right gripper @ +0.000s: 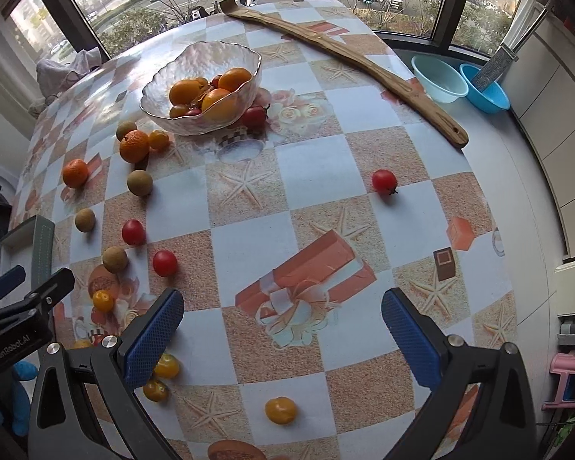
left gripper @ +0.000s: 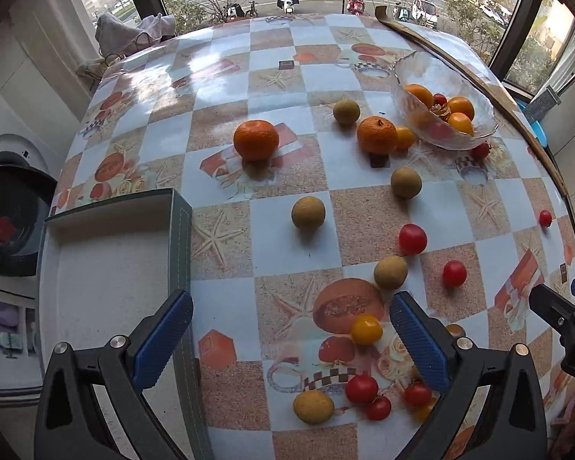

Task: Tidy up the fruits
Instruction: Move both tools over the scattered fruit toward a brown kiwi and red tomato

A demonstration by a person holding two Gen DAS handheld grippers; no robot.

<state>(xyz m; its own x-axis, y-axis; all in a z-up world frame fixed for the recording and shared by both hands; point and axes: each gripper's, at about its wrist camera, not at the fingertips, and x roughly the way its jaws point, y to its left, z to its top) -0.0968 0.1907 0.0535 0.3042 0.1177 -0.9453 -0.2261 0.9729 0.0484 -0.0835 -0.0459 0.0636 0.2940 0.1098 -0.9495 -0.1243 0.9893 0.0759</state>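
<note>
Fruit lies scattered on the patterned table. A glass bowl (left gripper: 442, 105) (right gripper: 201, 86) at the back holds orange fruits and small red ones. Two tangerines (left gripper: 256, 140) (left gripper: 377, 134), several brown longans (left gripper: 308, 212) and red cherry tomatoes (left gripper: 413, 239) (right gripper: 384, 181) lie loose, with yellow tomatoes (left gripper: 366, 329) (right gripper: 281, 409) near the front. An open box lid (left gripper: 107, 268) lies at the left. My left gripper (left gripper: 291, 333) is open and empty above the near fruits. My right gripper (right gripper: 283, 329) is open and empty over bare tablecloth.
A long wooden back scratcher (right gripper: 349, 69) lies along the table's far right edge. Two blue basins (right gripper: 439, 78) (right gripper: 485, 92) sit on the window sill. A washing machine (left gripper: 7, 207) stands left of the table. The left gripper shows in the right wrist view (right gripper: 23, 299).
</note>
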